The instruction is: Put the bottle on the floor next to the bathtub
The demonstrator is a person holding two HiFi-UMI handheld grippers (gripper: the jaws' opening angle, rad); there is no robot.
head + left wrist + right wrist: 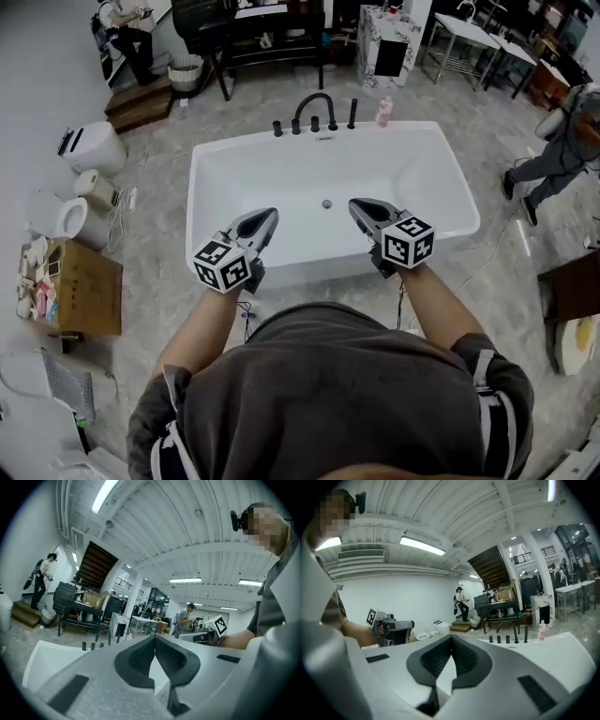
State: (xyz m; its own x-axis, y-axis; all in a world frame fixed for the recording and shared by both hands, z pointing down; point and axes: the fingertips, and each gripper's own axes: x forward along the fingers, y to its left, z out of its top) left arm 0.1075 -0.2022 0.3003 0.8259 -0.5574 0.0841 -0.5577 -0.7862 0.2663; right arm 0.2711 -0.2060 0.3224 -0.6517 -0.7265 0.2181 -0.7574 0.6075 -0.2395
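Bottle (383,112) | upright at bathtub's (281,178) far edge, right of faucet (316,108); rim or floor behind, cannot tell | left gripper (271,215), right gripper (355,205) | fingers pressed together, empty | level over bathtub's near rim, well apart from bottle, so likely idle between steps

Both forearms stretch forward side by side, held about level; the left claw (269,215) points toward 1 o'clock, the right claw (355,204) toward 11 o'clock, each with jaws pressed together
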